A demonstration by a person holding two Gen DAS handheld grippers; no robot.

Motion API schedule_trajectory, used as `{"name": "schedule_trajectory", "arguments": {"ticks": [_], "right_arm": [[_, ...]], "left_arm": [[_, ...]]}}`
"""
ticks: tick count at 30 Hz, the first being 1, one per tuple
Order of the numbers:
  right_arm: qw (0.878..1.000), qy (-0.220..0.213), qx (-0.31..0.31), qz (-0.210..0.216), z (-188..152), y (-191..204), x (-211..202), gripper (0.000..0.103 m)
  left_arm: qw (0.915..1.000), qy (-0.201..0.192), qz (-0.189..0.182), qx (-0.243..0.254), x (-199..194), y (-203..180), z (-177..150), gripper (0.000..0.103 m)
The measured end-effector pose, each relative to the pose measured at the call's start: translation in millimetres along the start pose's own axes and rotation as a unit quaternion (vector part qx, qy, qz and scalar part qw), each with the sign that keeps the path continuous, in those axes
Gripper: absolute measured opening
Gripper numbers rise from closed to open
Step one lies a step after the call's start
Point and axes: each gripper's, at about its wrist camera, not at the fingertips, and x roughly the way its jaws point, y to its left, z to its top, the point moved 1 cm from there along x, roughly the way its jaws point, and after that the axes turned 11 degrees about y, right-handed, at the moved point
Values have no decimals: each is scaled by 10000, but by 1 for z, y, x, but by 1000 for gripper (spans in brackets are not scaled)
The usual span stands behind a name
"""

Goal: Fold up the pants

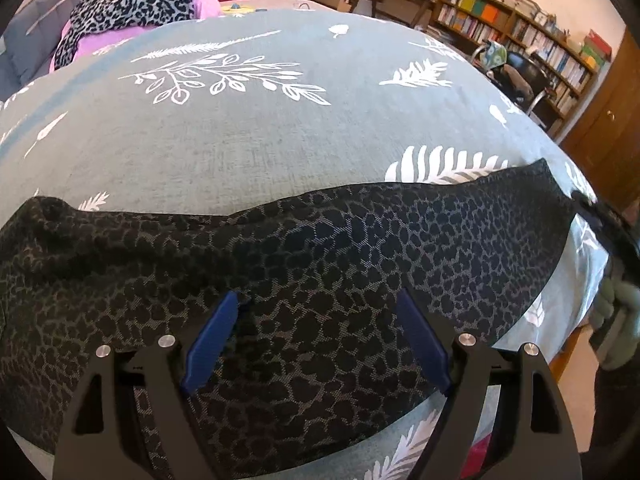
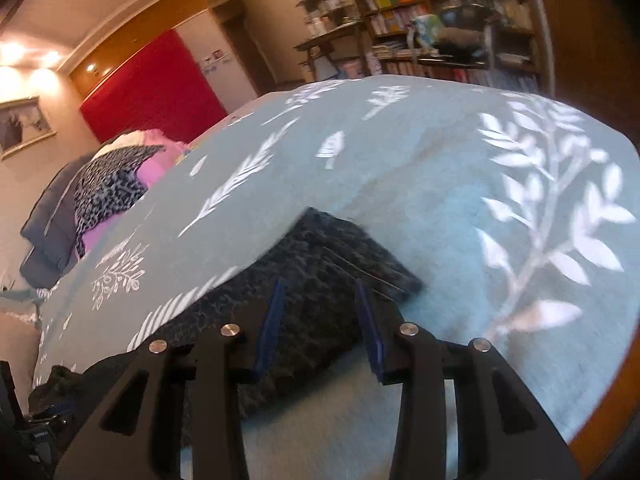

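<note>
Dark leopard-print pants (image 1: pixel 320 264) lie flat across the near part of a grey-green bed cover with white leaf print (image 1: pixel 248 144). My left gripper (image 1: pixel 320 312) is open just above the pants' middle, its blue pads (image 1: pixel 210 344) spread wide with cloth between them. In the right wrist view a corner end of the pants (image 2: pixel 336 264) lies on the bed cover (image 2: pixel 440 184). My right gripper (image 2: pixel 320 292) is open over that corner, its blue pads (image 2: pixel 272 320) to either side of the cloth. The right view is blurred.
A pile of leopard-print and pink clothes (image 1: pixel 132 12) sits at the far left of the bed, also seen in the right wrist view (image 2: pixel 116 184). Bookshelves (image 1: pixel 520 28) and a chair (image 1: pixel 516 76) stand beyond the bed. The bed's right edge (image 1: pixel 580 240) drops off near the pants.
</note>
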Motion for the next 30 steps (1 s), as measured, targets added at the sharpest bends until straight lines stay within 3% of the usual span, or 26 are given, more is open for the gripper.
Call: {"name": "schedule_trajectory", "arguments": {"ticks": [5, 7, 8, 15, 22, 27, 30], "right_arm": [[9984, 50, 563, -60, -8, -31, -7, 39], [9972, 54, 743, -20, -7, -40, -5, 53], [9965, 47, 839, 33, -5, -44, -4, 56], [9919, 142, 1168, 485, 7, -56, 23, 56], [9885, 145, 1368, 630, 8, -57, 29, 39], [9835, 232, 1537, 923, 7, -59, 28, 32], [9830, 351, 1434, 1093, 7, -51, 30, 33]], "left_arm": [[10000, -19, -26, 1, -3, 2, -2, 81], [10000, -24, -26, -3, -4, 2, -2, 81], [10000, -36, -20, -16, -5, 3, -3, 81], [9999, 0, 4, -157, -7, 10, -6, 81], [9999, 68, 22, -154, -4, 10, -7, 81], [9998, 41, 17, -209, -8, 13, -6, 81], [9996, 5, 14, -288, -11, 17, -7, 81]]}}
